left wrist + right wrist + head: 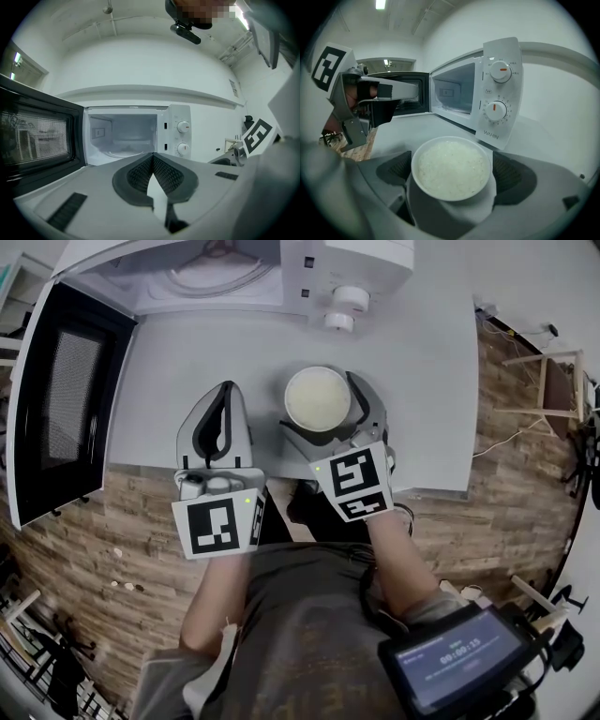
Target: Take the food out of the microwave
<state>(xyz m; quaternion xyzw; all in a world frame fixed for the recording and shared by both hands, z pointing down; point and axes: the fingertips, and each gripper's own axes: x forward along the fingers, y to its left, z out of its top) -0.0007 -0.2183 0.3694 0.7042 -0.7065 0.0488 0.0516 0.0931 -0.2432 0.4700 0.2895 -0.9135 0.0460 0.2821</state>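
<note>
Right gripper (321, 395) clamps a round white bowl (451, 168) of grainy rice over the smooth grey table (431, 381). Left gripper (223, 395) is pinched together, empty. The open microwave (309, 268) stands far; bare tabletop lies right.

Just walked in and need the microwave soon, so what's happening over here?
A person is working with two handheld grippers. The right gripper is shut on a bowl of rice, over the grey table in front of the microwave. Its door stands open and the cavity looks empty. The left gripper is shut and empty.
</note>
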